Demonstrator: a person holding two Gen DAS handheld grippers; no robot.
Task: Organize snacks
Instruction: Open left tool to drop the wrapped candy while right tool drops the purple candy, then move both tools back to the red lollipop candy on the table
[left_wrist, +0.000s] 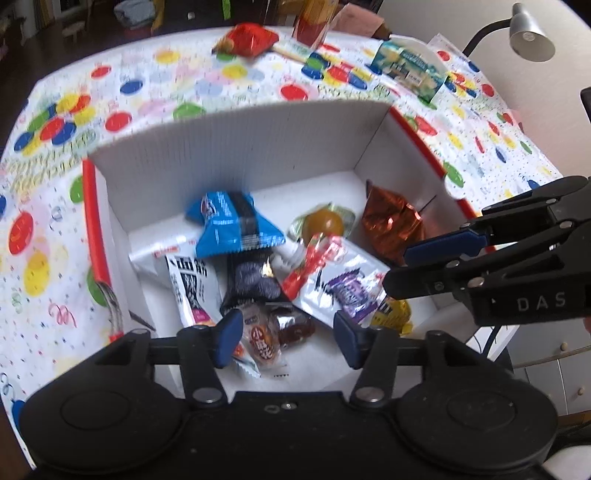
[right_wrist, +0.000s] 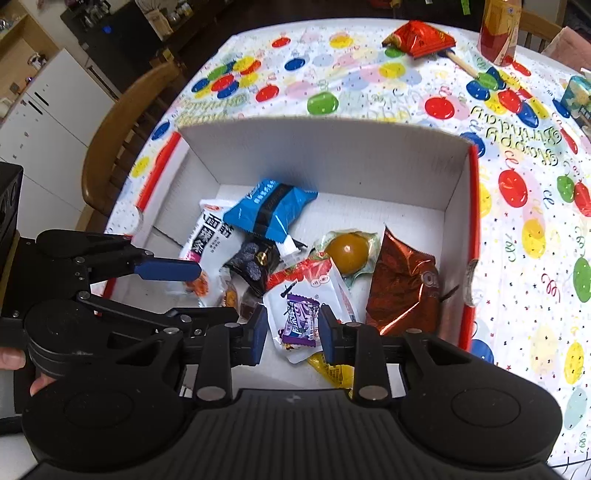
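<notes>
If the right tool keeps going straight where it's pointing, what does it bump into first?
Probably the white packet with the purple candy picture. It lies straight between the open right tool's tips, in the box. Depth is hard to judge, so that's a best guess.

Table covered with a white birthday tablecloth (right_wrist: 369, 96) printed with coloured balloons. A white cardboard box (right_wrist: 332, 155) with red edges sat on it near the front. Farther back lay a red snack packet (right_wrist: 419, 37), just beside a wooden-handled utensil (right_wrist: 461, 64). A red-and-yellow container (right_wrist: 500, 31) stood at the far edge. A green-blue tissue pack (left_wrist: 410, 70) lay to the right.
</notes>
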